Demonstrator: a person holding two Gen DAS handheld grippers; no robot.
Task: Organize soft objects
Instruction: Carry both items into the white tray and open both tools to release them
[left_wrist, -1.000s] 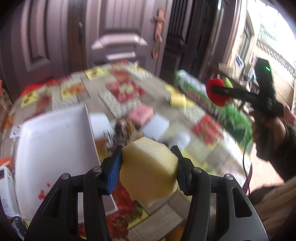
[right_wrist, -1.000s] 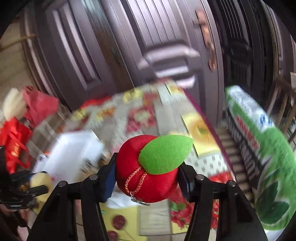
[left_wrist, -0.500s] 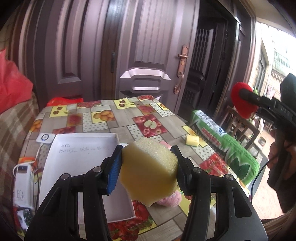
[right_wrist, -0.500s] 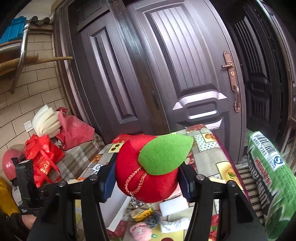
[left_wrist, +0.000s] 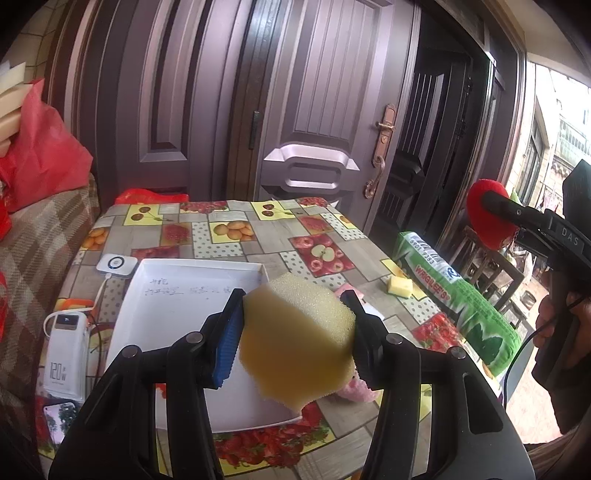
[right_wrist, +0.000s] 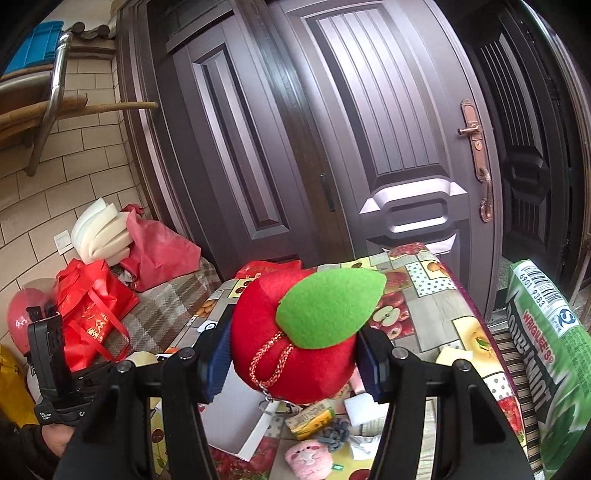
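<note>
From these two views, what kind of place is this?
Probably a home's entrance area: large panelled doors with a brass handle, a table under a fruit-print cloth, and a bright street beside it.

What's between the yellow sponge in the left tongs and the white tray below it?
Nothing visible. The sponge is clamped in the left tongs in the air above the tray, whose visible floor is bare apart from some handwriting. The sponge itself hides the tray's near right part.
</note>
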